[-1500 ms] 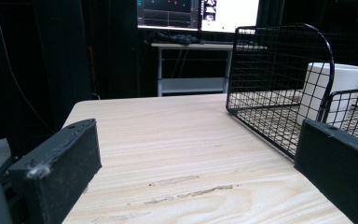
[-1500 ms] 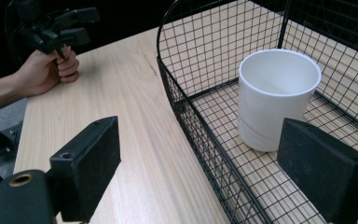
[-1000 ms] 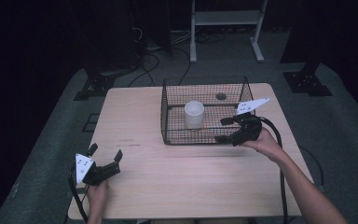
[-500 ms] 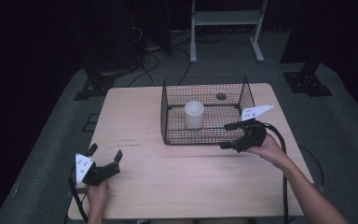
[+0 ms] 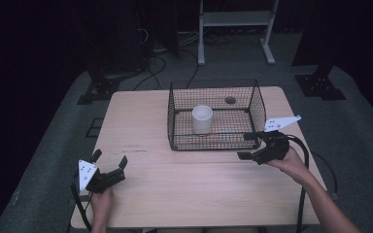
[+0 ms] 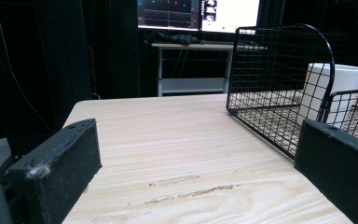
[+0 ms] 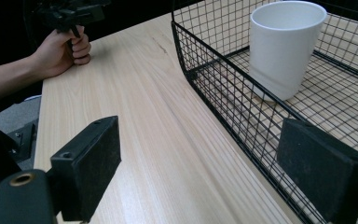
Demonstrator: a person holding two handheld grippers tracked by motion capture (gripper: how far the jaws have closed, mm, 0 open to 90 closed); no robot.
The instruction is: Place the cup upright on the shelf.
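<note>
The right gripper (image 5: pixel 250 145), fingers apart, straddles the black wire basket's (image 5: pixel 213 143) front edge; squeeze gently. Left gripper (image 5: pixel 109 167) rests, fingers apart.

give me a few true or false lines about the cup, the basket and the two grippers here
1. The white cup stands upright inside the wire basket. True.
2. The left gripper is shut on the cup. False: it is open above the bare table, far from the cup.
3. The right gripper sits at the basket's near right corner, jaws open. True.
4. The cup lies tipped on its side. False: it stands with its mouth up.
5. The basket holds several cups. False: one cup is inside.
</note>
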